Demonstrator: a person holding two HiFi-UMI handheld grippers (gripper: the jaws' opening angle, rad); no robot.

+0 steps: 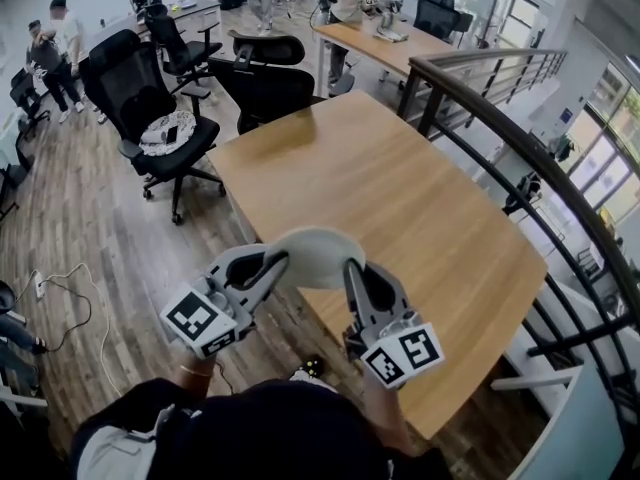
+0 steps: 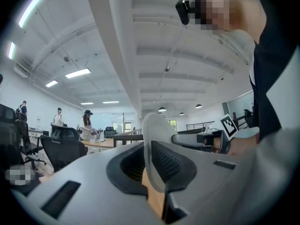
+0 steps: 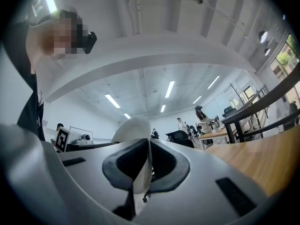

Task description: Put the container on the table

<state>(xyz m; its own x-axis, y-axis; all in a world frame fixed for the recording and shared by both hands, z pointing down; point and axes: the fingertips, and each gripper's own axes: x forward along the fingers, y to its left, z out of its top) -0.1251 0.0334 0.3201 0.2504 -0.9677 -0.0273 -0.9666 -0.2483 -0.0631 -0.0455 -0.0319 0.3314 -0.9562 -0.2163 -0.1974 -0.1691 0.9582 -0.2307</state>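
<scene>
A white, shallow, oval plastic container hangs between two grippers, seen from the head view across the near left edge of the light wooden bench. Its long axis runs left to right, from one gripper to the other, roughly level. Whether its opening faces up or down cannot be told.

The left gripper is pinching the container's left rim; in the left gripper view the thin white wall stands edge-on, squeezed between the dark pads. The right gripper is clamped on the opposite rim, and in its own view the wall rises from between the closed jaws.

Black office chairs stand beyond the bench's far left side.
</scene>
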